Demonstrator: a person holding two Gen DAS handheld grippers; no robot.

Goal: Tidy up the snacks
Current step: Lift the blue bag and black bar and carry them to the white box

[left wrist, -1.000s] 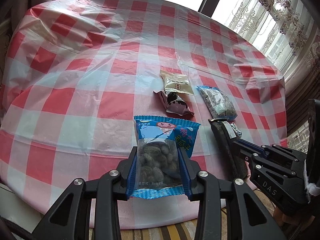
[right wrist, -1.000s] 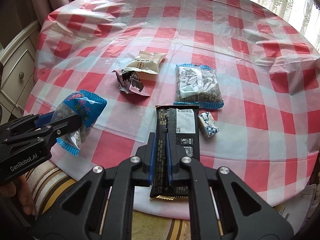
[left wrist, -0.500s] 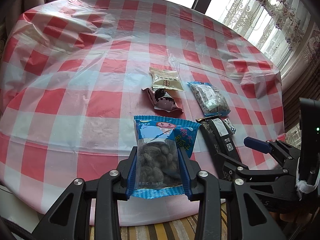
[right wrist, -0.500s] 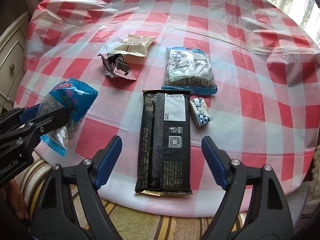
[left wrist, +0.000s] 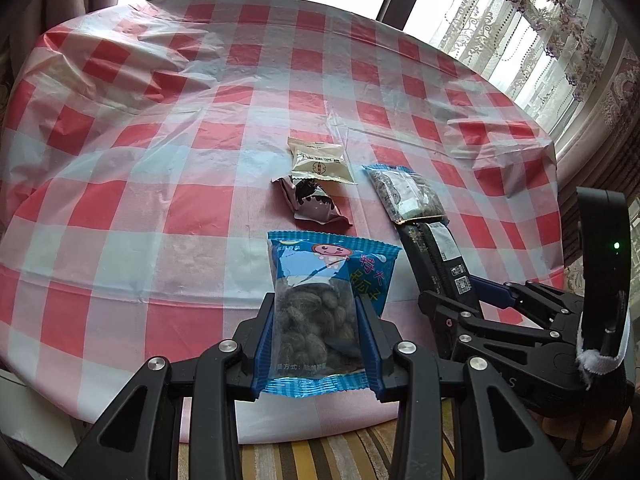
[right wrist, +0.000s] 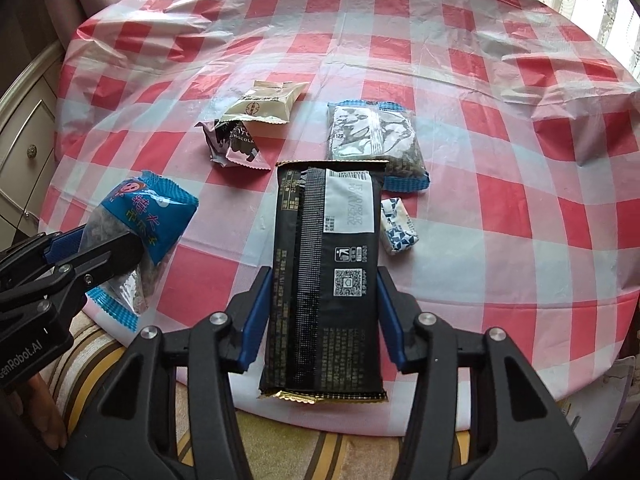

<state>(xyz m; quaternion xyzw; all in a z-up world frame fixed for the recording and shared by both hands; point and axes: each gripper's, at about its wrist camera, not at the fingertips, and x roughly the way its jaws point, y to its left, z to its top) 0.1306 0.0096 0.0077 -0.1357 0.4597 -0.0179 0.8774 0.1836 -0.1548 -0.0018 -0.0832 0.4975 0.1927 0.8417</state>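
Now the right gripper (right wrist: pixel 322 314) jaws are closing around the black snack bar (right wrist: pixel 325 276) lying low-centre on the table (right wrist: pixel 500 184); the left gripper (left wrist: pixel 316 344) is pinching the blue snack bag (left wrist: pixel 320 300).

Six snack packets (right wrist: pixel 324 276), two grippers (left wrist: pixel 316 336), one table (right wrist: pixel 520 140)

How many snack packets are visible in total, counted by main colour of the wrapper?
Blue: 2, the nut bag in the left gripper and the seed bag
Black: 1, the long bar, between the closing jaws of the right gripper
Cream: 1, the pastry packet
Pink and dark: 1, the chocolate packet
White and blue: 1, the small candy
Total: 6
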